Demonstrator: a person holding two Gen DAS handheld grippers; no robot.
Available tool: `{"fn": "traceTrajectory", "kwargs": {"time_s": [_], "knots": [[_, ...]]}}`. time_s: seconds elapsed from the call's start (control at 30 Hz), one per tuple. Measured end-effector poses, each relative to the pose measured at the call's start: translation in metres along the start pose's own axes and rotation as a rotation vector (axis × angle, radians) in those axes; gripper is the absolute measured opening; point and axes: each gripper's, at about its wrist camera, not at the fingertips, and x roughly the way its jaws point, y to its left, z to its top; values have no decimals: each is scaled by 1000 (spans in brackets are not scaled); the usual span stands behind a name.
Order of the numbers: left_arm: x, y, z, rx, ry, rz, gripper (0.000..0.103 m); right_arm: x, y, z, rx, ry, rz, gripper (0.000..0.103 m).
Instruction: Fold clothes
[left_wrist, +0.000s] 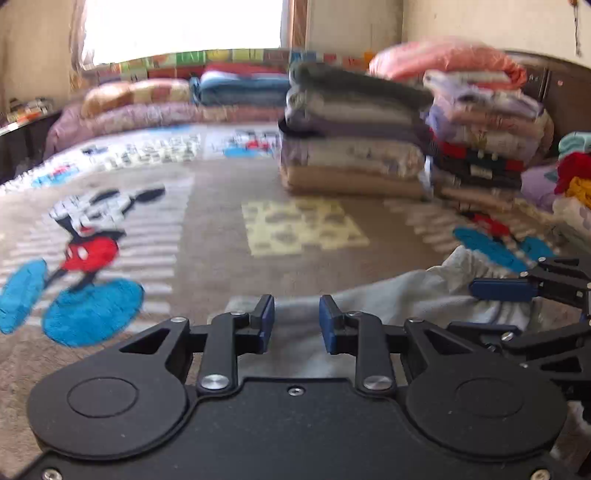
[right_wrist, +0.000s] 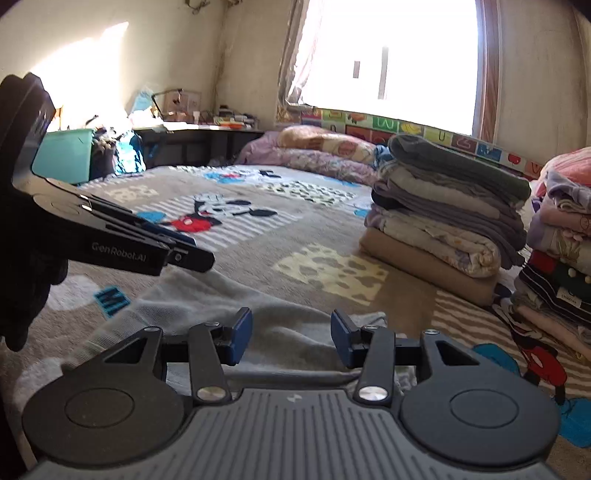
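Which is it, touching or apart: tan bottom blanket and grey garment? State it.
Apart. Right wrist view shows bare bedspread between the tan blanket and the grey garment.

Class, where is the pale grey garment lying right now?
In both wrist views the grey garment lies crumpled on the cartoon-mouse blanket, just ahead of both grippers, left of the folded piles.

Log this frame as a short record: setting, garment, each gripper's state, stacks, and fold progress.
setting: bed with cartoon blanket
garment: pale grey garment, rumpled on the blanket, under both grippers
left gripper: jaws apart, nothing between the pads, above the garment
right gripper: jaws apart, nothing gripped, above the garment
stacks: folded stack ahead; second stack to its right
fold progress: no neat fold visible yet
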Motion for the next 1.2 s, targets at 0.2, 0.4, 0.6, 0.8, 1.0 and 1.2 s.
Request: {"fn": "traceTrajectory", "kwargs": {"time_s": [0.2, 0.4, 0.6, 0.8, 1.0, 1.2], "knots": [[6, 5, -17, 19, -45, -31, 25, -7, -9, -33, 30, -7, 26, 25], [-28, 8, -16, 38, -129, -26, 26, -19, 12, -11, -35, -42, -23, 40], [-36, 10, -24, 29, -103, -31, 26, -2, 17, 12, -108, -19, -78, 45], [-32, 0, -33, 49, -78, -29, 35, 21, -4, 2, -35, 90, -59, 46], [-67, 34, -34, -255, -113, -91, 54, -30, -39, -1, 259, -21, -92, 63], [-60, 65, -63, -701, 28, -218, 59, -52, -109, -59, 880, -65, -5, 76]]}}
